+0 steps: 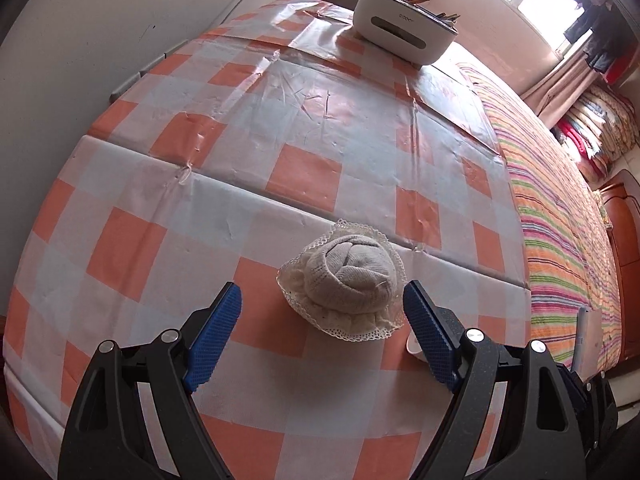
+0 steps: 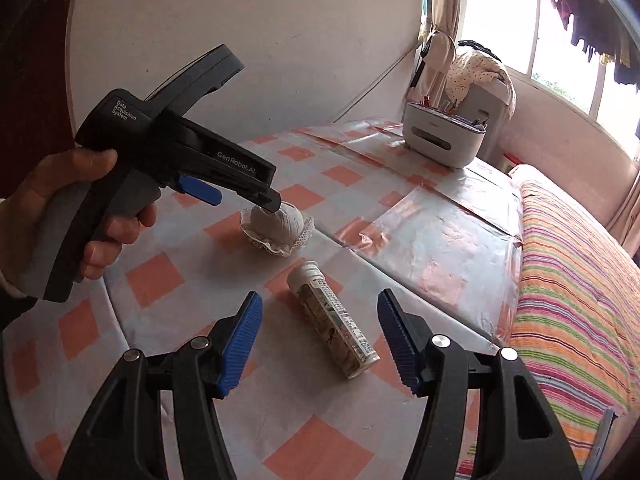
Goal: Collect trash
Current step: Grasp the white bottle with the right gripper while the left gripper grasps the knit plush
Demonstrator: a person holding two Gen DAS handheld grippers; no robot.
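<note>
Right tool (image 2: 320, 340) jaws apart, empty, straddling tube (image 2: 333, 320) lying flat on table (image 2: 440, 240) so I can pinch across it; left tool (image 1: 322, 320) wide, empty, lined up on lacy sock ball (image 1: 344, 280); bin (image 2: 442, 136) at far edge

A rolled-up sock (image 1: 352, 276) lies on the table (image 1: 160, 184). It is soft and pale grey, balled up tight, with a lacy cream frill all round its edge (it looks a bit like a tiny hat). A little white tube (image 2: 333, 324) lies flat on its side near it, closer in and to the right. The tube has a white cap at its far end and a picture label round its body.
</note>
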